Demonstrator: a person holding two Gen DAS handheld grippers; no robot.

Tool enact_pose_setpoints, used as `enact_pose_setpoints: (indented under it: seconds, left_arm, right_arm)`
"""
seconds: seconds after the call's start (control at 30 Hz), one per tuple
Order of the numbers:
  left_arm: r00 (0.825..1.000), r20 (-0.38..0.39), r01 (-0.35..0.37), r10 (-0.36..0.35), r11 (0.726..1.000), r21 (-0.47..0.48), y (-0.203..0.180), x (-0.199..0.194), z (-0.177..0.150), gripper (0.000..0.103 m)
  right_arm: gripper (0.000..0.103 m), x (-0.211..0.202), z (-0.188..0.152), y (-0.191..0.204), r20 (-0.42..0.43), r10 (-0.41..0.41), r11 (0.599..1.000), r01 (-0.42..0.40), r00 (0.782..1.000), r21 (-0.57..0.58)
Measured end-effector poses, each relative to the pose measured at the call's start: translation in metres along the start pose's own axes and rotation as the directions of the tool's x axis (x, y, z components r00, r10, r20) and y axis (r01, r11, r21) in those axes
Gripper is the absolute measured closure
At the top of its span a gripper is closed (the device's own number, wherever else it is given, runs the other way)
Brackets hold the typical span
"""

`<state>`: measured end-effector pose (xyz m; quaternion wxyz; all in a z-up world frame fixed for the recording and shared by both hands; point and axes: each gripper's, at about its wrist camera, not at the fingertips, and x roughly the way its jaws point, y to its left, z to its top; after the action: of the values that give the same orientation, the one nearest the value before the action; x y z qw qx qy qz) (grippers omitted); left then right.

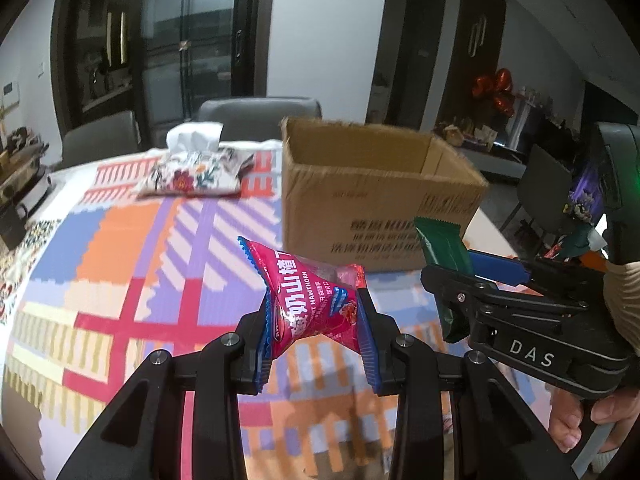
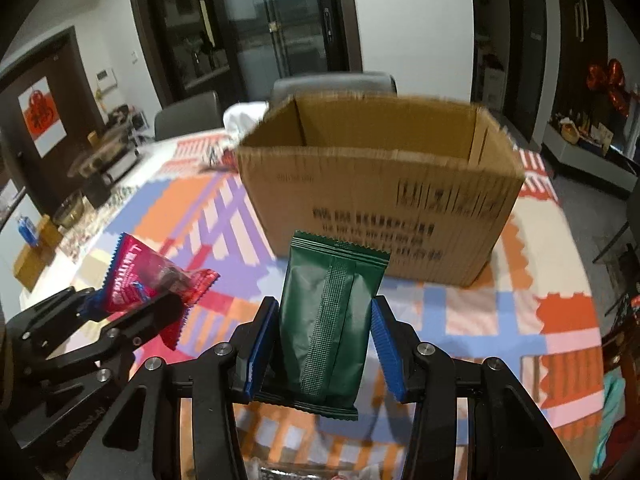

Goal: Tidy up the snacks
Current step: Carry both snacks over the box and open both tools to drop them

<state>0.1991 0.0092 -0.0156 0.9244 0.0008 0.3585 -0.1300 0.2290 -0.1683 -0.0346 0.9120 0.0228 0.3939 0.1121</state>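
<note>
The left gripper point(image 1: 316, 332) is clamped on a pink hawthorn snack packet point(image 1: 310, 300), its blue finger pads point(image 1: 266, 344) pinching the wrapper at the waist so that the packet flares out above them, held clear of the table. The right gripper point(image 2: 324, 344) holds a dark green snack pouch point(image 2: 326, 328) upright between its blue pads, seam side toward the camera; the left pad presses against the pouch, while the right pad shows a sliver of gap, so how firm the grip is cannot be told for sure. In the left wrist view the right gripper point(image 1: 460, 276) appears at the right with the green pouch point(image 1: 442, 252) sticking up from it, just in front of the near right corner of an open cardboard box point(image 1: 376, 208). The box stands toward the far side of the table, on a patterned tablecloth point(image 1: 132, 264) of orange, purple and red blocks, with both packets near its front wall but outside it. A floral fabric tissue holder point(image 1: 192, 172) lies on the cloth to the left of the box, toward the table's far edge, where grey chairs point(image 1: 260, 114) stand.
</note>
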Motion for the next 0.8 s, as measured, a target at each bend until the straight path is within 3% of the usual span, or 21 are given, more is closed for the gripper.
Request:
enact_pose_setpoints:
  seconds: [0.37,0.8]
  left_arm:
    - [0.996,0.087,-0.005,-0.001,0.997,0.075,-0.016,-0.009,0.055,0.067]
    - [0.996,0.088,-0.001,-0.012,0.990,0.143,-0.027,0.011,0.106,0.067]
  right_arm:
    - [0.055,-0.022,0.041,-0.012,0.091,-0.019,1.000,0.019,0.996,0.000]
    - [0.055,-0.028,0.088,-0.026,0.132,-0.047,0.998,0.051,0.990,-0.026]
